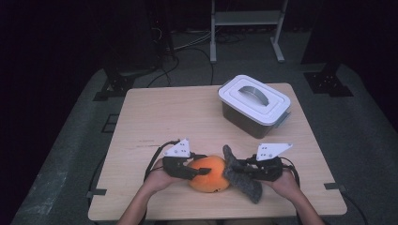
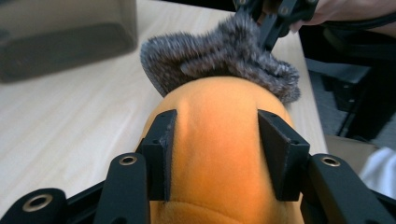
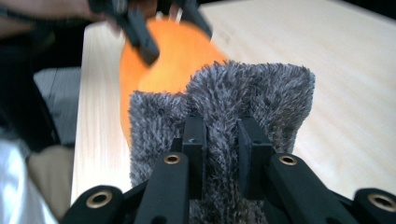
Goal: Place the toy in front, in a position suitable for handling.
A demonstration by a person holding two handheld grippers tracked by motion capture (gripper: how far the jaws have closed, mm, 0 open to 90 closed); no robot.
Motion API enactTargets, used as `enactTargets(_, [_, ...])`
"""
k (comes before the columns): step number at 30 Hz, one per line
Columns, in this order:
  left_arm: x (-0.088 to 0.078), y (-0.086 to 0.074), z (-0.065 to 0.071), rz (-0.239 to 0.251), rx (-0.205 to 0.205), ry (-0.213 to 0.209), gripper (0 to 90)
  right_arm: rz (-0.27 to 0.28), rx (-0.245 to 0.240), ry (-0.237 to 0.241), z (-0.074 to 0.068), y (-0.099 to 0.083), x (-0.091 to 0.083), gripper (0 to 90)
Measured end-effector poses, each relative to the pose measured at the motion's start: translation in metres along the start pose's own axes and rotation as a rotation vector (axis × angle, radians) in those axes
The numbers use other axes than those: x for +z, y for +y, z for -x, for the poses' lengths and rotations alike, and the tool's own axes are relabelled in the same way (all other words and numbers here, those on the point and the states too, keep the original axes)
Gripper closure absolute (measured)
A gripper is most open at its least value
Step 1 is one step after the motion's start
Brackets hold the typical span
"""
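Note:
An orange plush ball (image 1: 211, 173) lies near the table's front edge, with a grey furry cloth (image 1: 244, 180) draped against its right side. My left gripper (image 1: 199, 169) reaches in from the left. In the left gripper view its jaws (image 2: 217, 119) press on both flanks of the orange plush (image 2: 219, 154), and the grey fur (image 2: 224, 51) lies just beyond. My right gripper (image 1: 237, 166) comes in from the right. In the right gripper view its jaws (image 3: 223, 123) pinch a fold of the grey cloth (image 3: 261, 88), with the orange plush (image 3: 173, 51) behind it.
A grey storage box with a white handled lid (image 1: 253, 105) stands at the back right of the wooden table (image 1: 164, 112). The person's forearms enter over the front edge. Cables and stand feet lie on the dark floor behind the table.

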State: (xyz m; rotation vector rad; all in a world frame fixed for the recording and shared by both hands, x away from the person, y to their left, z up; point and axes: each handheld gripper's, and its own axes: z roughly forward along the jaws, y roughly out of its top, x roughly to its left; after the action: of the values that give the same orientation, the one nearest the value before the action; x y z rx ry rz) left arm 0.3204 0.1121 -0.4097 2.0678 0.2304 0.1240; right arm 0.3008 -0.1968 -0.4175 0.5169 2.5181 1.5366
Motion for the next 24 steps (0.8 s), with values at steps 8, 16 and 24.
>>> enactTargets(8, [0.012, -0.003, 0.002, 0.033, 0.056, 0.052, 46.6, 0.022, 0.024, -0.025, 0.008, -0.001, 0.002, 74.7])
enactTargets(16, [0.004, -0.004, -0.004, -0.001, -0.044, 0.025, 26.4, -0.043, -0.032, 0.017, -0.007, -0.003, 0.018, 74.5])
enactTargets(24, [0.002, -0.012, -0.003, -0.002, -0.050, -0.010, 31.9, -0.110, -0.017, -0.008, 0.001, -0.014, 0.011, 74.7])
